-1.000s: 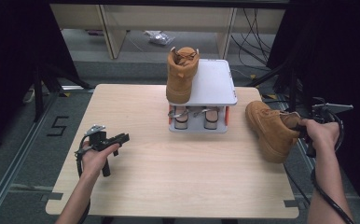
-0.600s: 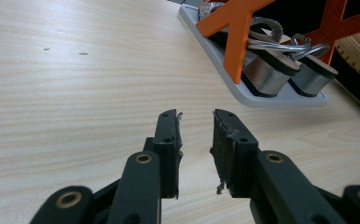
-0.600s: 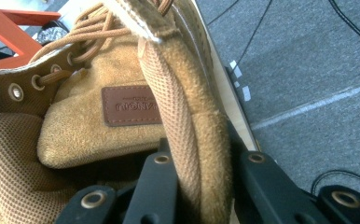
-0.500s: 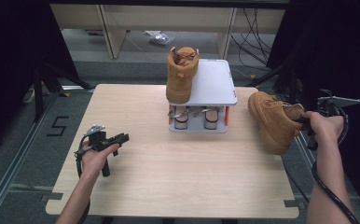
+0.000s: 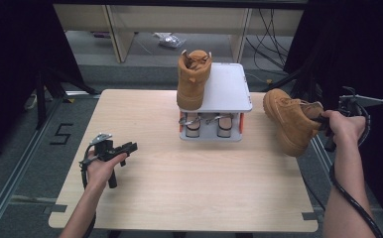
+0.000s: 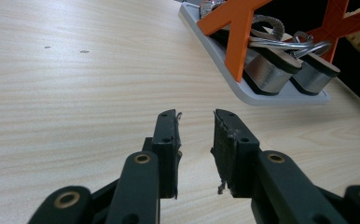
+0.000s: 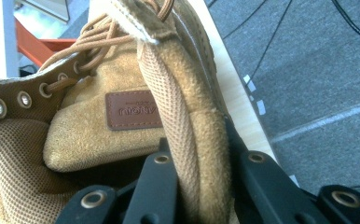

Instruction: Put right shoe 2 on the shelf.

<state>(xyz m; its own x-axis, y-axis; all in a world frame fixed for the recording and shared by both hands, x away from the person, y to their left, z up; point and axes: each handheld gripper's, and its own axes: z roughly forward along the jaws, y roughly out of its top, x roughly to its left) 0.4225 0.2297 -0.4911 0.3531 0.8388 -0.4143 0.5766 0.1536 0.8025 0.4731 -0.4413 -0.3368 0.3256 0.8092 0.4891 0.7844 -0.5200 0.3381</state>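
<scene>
Now right gripper [image 7: 199, 186] clamps boot [image 5: 291, 119] collar, lifted right of rack [image 5: 214, 99]; left gripper [image 6: 195, 154] empty, jaws parted, left of rack.

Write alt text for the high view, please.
The right gripper holds a tan boot by its collar above the table's right edge. A matching boot stands on a small white rack; the left gripper hovers empty.

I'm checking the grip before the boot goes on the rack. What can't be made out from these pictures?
- Right gripper pads: right gripper view, hidden by the boot's padded collar.
- Boot's sole: high view, turned away.
- Label wording: right gripper view, too small.
- Rack's lower-shelf items: high view, covered by the top plate.
</scene>
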